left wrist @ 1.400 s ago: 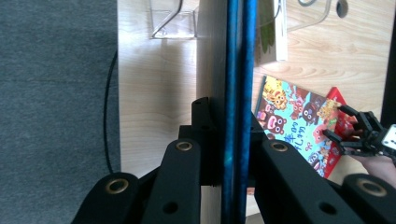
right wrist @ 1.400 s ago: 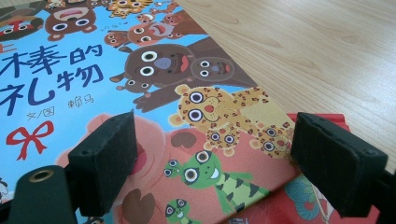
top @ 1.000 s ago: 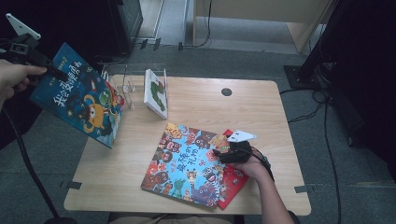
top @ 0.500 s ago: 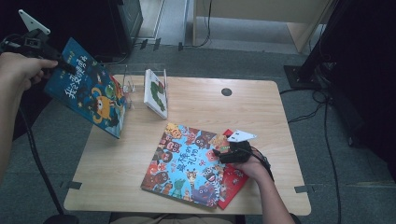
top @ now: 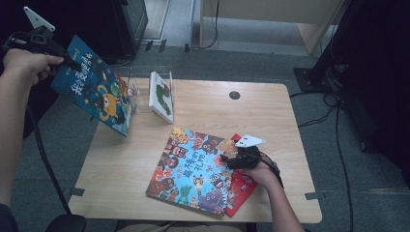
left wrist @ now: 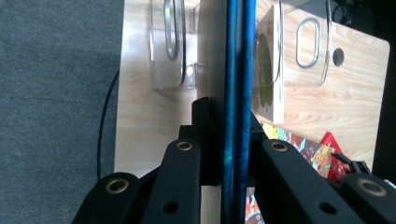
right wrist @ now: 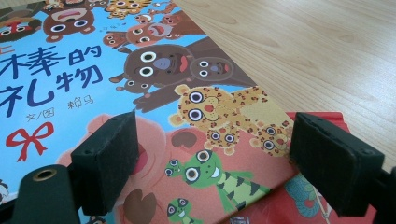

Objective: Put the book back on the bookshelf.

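Even, soft overhead light on the table (top: pixel 203 111), dark surroundings, faint shadows, slightly grainy, soft pictures

table (top: pixel 145 159): wood | animal book (top: pixel 196 169) on red book (top: pixel 241 186) | clear rack (top: pixel 145 89)

The held book (top: pixel 94 94) has a dark blue cover with an orange creature, green patches and pale lettering, and hangs over the left edge of the light wood-grain table (top: pixel 270 111). On that table, the flat book (top: pixel 193 169) is bright blue, crowded with brown bears, a spotted leopard and a green crocodile. A red book (top: pixel 241 186) peeks from under its right edge, and a white book with a green shape (top: pixel 160 95) stands in the clear rack (top: pixel 133 89).
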`<state>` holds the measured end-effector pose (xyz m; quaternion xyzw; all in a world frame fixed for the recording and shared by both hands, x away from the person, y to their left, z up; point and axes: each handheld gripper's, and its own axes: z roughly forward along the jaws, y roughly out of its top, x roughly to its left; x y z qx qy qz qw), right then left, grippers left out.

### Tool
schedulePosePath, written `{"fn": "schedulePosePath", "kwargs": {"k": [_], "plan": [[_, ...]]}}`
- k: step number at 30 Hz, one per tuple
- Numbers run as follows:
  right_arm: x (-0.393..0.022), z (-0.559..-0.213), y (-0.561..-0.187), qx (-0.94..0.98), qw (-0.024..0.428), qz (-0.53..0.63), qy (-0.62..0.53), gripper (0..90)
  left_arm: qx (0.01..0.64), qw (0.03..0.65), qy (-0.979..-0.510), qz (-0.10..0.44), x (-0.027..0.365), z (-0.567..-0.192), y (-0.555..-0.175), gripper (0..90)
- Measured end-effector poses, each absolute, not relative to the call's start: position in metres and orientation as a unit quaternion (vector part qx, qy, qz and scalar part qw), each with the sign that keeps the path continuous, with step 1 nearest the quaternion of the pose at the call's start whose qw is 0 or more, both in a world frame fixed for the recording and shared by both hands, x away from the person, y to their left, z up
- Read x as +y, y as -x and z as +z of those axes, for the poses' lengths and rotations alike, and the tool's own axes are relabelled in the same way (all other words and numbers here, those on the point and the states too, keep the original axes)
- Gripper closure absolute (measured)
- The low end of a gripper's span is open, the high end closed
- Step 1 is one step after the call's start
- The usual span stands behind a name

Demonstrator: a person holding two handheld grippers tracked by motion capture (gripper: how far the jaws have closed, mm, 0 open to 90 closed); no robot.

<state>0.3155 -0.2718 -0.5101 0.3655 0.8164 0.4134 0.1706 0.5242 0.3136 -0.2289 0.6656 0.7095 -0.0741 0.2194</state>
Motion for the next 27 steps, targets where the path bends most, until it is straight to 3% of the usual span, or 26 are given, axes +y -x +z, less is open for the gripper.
{"fn": "schedulePosePath", "kwargs": {"k": [27], "plan": [[-0.272, -0.510, -0.314, 0.816, 0.169, 0.416, -0.365, 18.5, 0.712, 0.211, -0.664, -0.080, 0.311, -0.252, -0.566, 82.9]]}}
